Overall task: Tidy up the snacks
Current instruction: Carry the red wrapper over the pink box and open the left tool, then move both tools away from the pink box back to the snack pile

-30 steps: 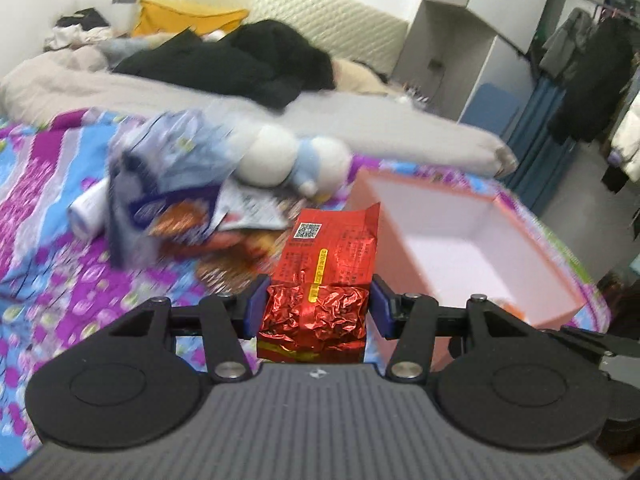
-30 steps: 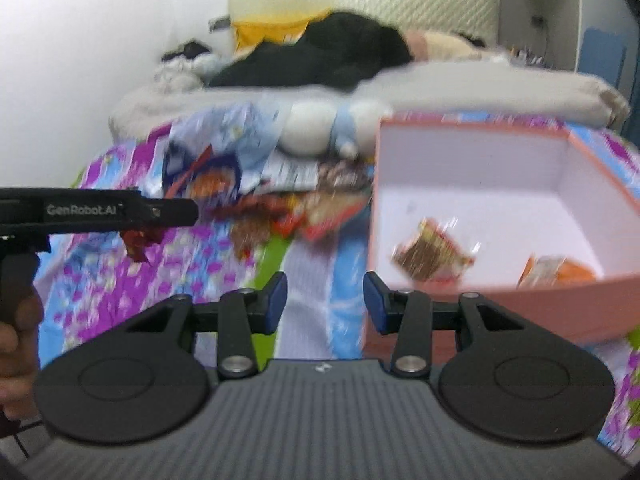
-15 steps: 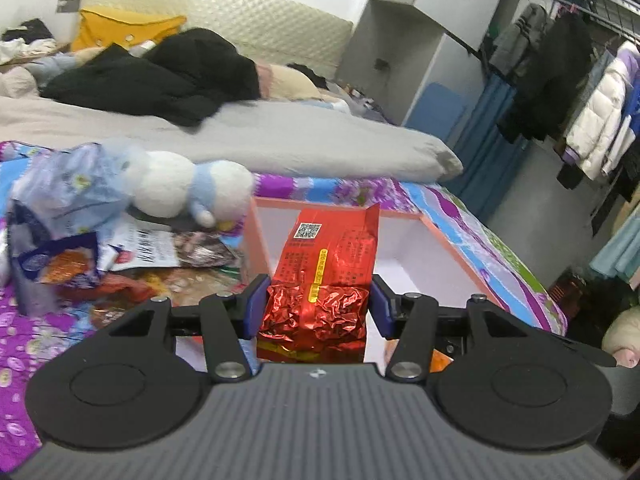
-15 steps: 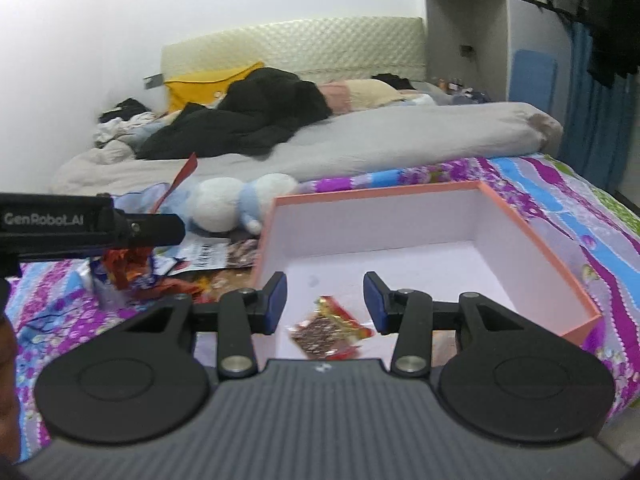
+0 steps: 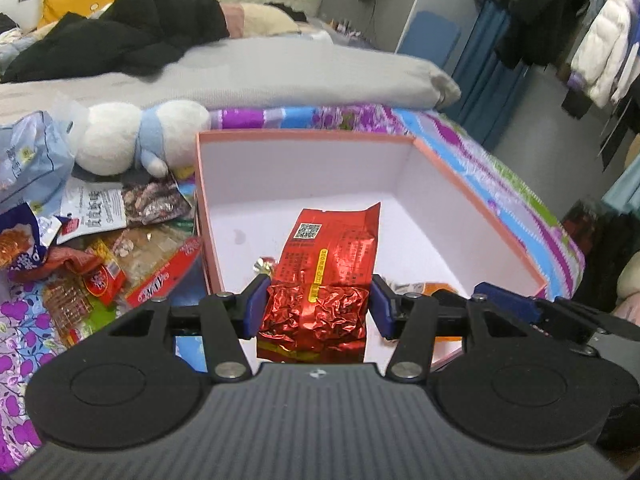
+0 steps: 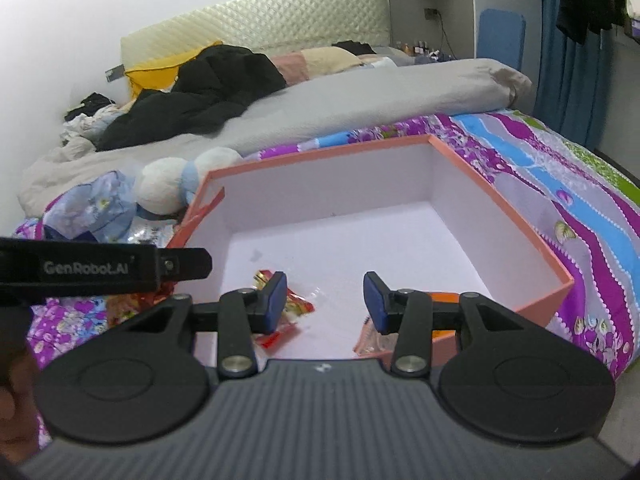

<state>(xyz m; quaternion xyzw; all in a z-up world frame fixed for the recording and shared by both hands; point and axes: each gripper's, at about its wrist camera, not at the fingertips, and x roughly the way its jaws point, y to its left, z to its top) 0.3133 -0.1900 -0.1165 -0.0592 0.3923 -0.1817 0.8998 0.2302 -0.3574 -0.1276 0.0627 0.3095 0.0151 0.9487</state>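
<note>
My left gripper (image 5: 318, 306) is shut on a red foil packet (image 5: 326, 272) with a QR code, held above the near part of the pink box (image 5: 304, 136). The box (image 6: 496, 192) has a white inside and lies on the bed; a few small snack packets rest on its floor, one red and yellow (image 6: 294, 306), one orange (image 6: 442, 298). My right gripper (image 6: 325, 300) hangs open over the box's near edge with nothing between its fingers. The left gripper's black body (image 6: 96, 266) shows at the left of the right wrist view. A snack pile (image 5: 100, 256) lies left of the box.
A white and blue plush toy (image 5: 132, 136) lies by the box's far left corner, with a pale blue bag (image 5: 28, 156) beside it. A grey duvet (image 5: 280, 72) and black clothes (image 5: 132, 36) fill the back of the bed. Clothes hang at the far right.
Both grippers have swung to the right, from over the snack pile to over the pink box. The red packet has stayed in the left gripper. The right gripper's jaws have stayed apart and empty.
</note>
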